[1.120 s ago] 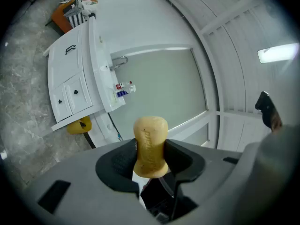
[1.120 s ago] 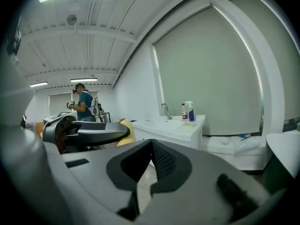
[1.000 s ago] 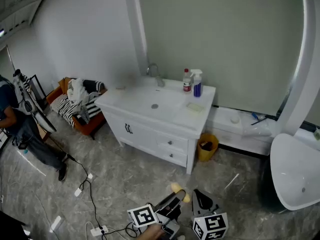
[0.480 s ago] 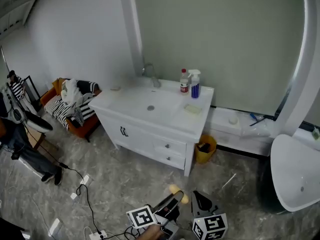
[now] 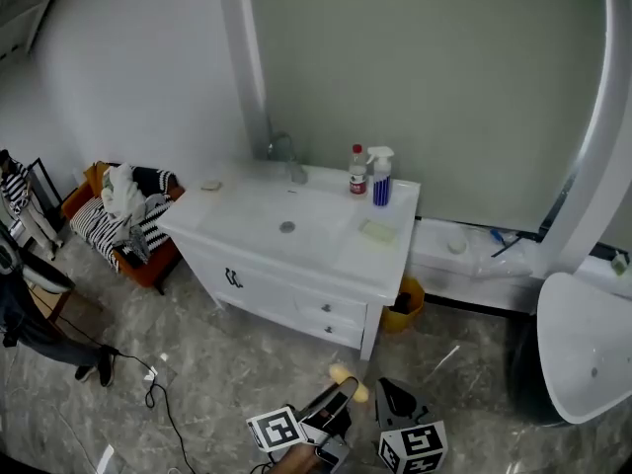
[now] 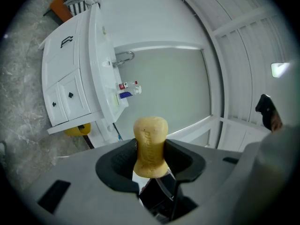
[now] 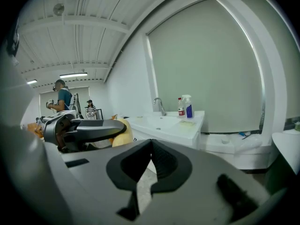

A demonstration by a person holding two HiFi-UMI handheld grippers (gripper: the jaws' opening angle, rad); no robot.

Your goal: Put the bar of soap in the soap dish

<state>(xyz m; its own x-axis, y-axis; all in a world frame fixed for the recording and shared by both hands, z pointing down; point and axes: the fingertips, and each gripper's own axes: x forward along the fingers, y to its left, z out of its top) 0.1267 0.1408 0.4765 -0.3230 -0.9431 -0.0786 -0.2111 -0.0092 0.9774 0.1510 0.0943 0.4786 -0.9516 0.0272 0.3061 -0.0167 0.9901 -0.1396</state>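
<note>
A person in dark clothes point(image 5: 22, 299) is standing at the far left of the head view, at about 9 o'clock. Just to the right, an orange sofa with striped cushions and heaped clothes point(image 5: 123, 215) is sitting against the white wall.

The white vanity desk with drawers and a sunken basin point(image 5: 259, 265) is occupying the centre. A chrome tap point(image 5: 286, 158) is rising at the 12 o'clock edge of the basin. At 2 o'clock from the basin a clear bottle with a red cap point(image 5: 356, 171) and a blue spray bottle with a white trigger point(image 5: 380, 178) are standing just beside each other. The pale green flat rectangular soap dish point(image 5: 377, 230) is lying on the desk top near its right end, at 6 o'clock from the two bottles. A yellow bin point(image 5: 400, 304) is sitting on the floor by the desk's right side.

At 6 o'clock in the head view, well apart from the desk, the left gripper point(image 6: 150, 149) is hanging above the grey marble floor point(image 5: 227, 363). Its fingers point(image 6: 117, 161) are pinching the pale yellow oval bar of soap point(image 6: 150, 135), which is sticking up past the tips. Just right of it, the right gripper point(image 7: 150, 158) is hanging with its fingers point(image 7: 129, 165) pressed together on nothing.

A white bathtub point(image 5: 583, 344) is showing at 4 o'clock.
</note>
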